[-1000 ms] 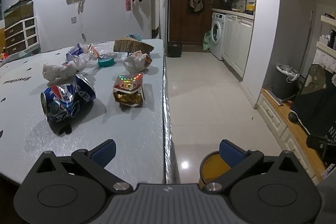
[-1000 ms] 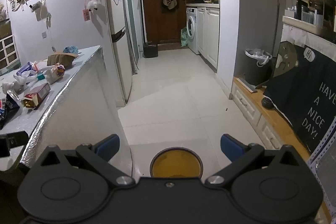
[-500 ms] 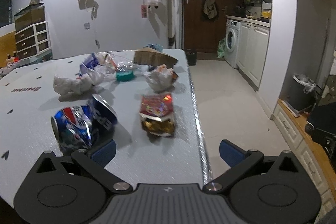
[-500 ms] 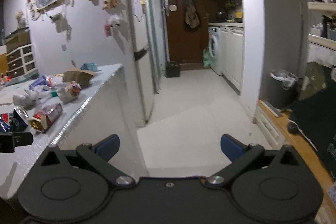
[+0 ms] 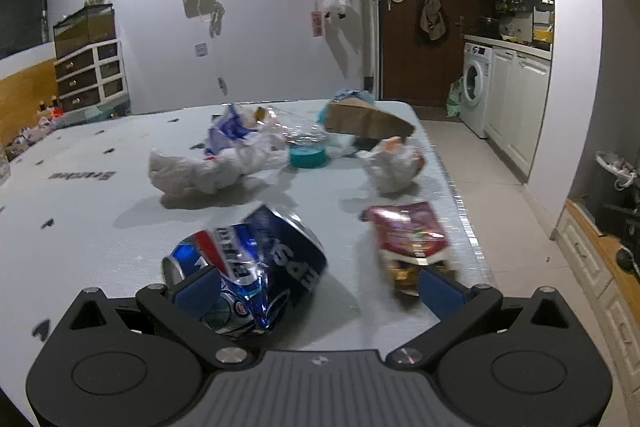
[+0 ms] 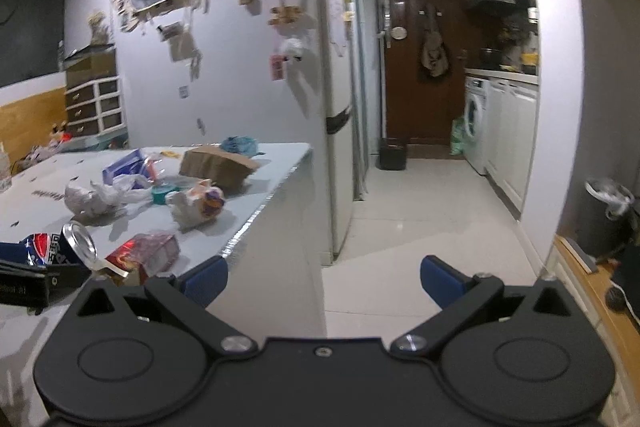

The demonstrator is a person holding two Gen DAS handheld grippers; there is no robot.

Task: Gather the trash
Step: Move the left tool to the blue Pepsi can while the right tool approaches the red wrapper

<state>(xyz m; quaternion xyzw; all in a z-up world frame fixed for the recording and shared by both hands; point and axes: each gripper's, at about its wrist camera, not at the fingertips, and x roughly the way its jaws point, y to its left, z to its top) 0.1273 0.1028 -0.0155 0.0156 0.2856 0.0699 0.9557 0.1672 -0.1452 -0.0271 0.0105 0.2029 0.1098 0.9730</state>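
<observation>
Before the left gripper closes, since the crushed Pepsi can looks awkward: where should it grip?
Across the dented middle of the crushed Pepsi can, coming from the near side. It lies on its side, ends pointing left and right, and the open left gripper probably spans its waist.

The left gripper (image 5: 318,291) now sits much closer to the crushed can (image 5: 248,267), its open fingers around it. The right gripper (image 6: 322,281) points higher, the yellow bin gone from view.

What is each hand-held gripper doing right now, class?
Left hand-held gripper: open, crushed can between its fingers, not gripped.
Right hand-held gripper: open, empty.
</observation>
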